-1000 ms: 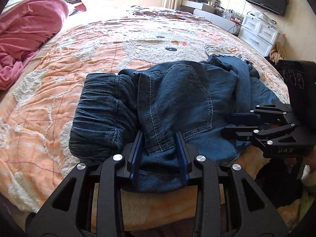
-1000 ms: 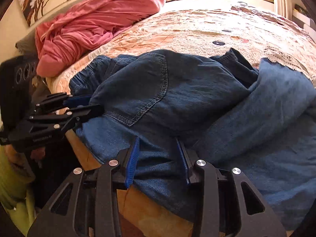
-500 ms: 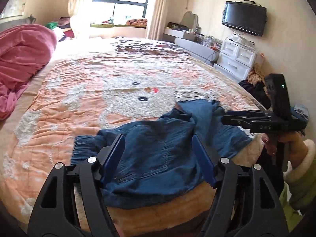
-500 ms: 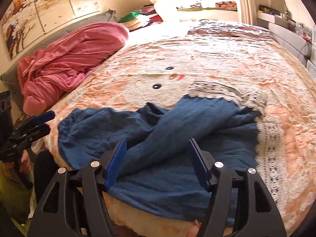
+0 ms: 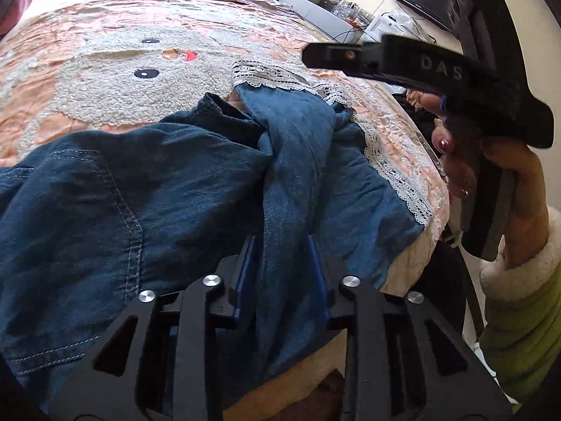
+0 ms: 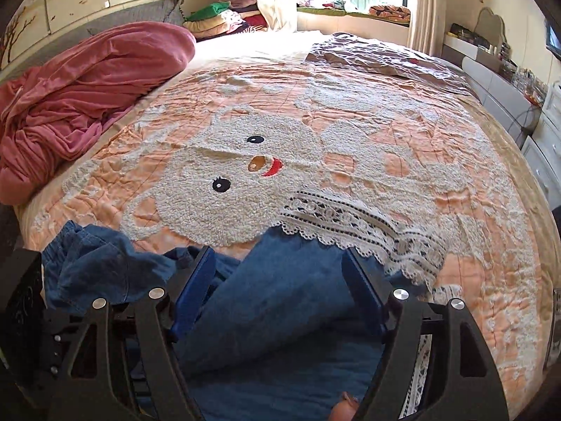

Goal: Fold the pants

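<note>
On the near edge of the bed (image 6: 350,133), the pants (image 5: 147,189) are spread in a loose heap over the orange cover, a lace-trimmed leg lying toward the right. A raised fold of denim is straddled by the left gripper (image 5: 280,245), whose jaws are closing on it. The right gripper (image 6: 277,270) is held above the leg, its jaws opening wide, with no cloth clamped. A pink blanket (image 6: 77,84) is bunched far left.
</note>
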